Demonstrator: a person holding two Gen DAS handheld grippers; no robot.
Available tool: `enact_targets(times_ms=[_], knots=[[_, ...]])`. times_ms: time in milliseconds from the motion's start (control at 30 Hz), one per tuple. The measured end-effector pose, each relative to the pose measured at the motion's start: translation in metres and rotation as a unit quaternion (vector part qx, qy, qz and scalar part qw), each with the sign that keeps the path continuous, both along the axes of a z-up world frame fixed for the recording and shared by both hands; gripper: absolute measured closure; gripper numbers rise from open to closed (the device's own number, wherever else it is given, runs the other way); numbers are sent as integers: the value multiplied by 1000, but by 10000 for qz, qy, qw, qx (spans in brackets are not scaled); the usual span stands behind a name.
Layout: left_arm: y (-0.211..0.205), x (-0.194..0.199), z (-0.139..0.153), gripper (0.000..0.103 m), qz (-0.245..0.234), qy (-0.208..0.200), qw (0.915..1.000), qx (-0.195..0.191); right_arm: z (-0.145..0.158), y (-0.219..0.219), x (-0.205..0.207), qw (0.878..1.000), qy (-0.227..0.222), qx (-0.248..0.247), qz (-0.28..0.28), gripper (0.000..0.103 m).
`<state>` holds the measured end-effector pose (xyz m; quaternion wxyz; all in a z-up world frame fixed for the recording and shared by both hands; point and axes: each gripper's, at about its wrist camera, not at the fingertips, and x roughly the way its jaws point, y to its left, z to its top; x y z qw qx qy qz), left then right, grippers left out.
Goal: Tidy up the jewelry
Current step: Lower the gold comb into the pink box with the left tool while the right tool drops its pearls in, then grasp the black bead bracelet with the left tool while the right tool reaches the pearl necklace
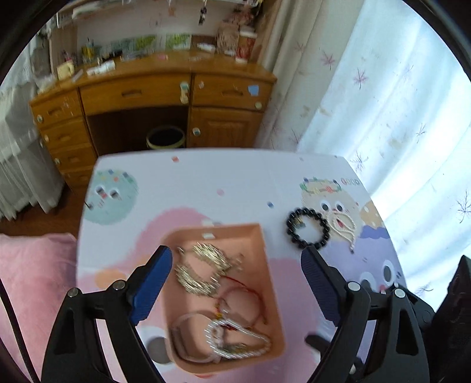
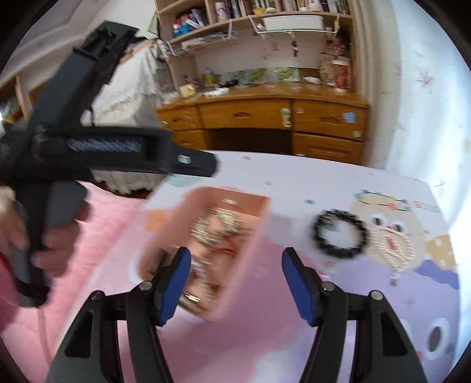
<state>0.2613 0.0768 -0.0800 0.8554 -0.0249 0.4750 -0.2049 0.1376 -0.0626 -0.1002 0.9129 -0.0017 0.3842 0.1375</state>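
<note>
A pink tray [image 1: 269, 297] sits on the cartoon-print table [image 1: 206, 182] and holds gold earrings [image 1: 203, 269], a red cord bracelet [image 1: 244, 297] and a beaded piece [image 1: 235, 338]. A black bead bracelet [image 1: 307, 228] and a pearl chain [image 1: 344, 228] lie on the table to its right. My left gripper [image 1: 235, 259] is open and empty above the tray. My right gripper [image 2: 235, 262] is open and empty over the tray's [image 2: 250, 235] right side; the black bracelet [image 2: 338, 232] and pearl chain [image 2: 391, 247] lie to its right. The left gripper's body [image 2: 88, 147] shows at left, held by a hand.
A wooden desk [image 1: 176, 91] with drawers and clutter stands behind the table, a dark bin [image 1: 165, 138] under it. White curtains [image 1: 382, 103] hang at the right. Pink bedding [image 1: 32, 274] lies left of the table. Shelves [image 2: 265, 17] are above the desk.
</note>
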Motion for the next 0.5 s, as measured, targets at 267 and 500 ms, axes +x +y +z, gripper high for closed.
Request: enact_targets(times_ms=[267,500], knots=[[-44,-3,-5,15,181,636,9976,229,-23,-60,2,9931,276,-1084,-353,37],[-93,-2,-9,15,493,1293,9903,121,-37,-105,19,9805,276,-1918,-342,30]])
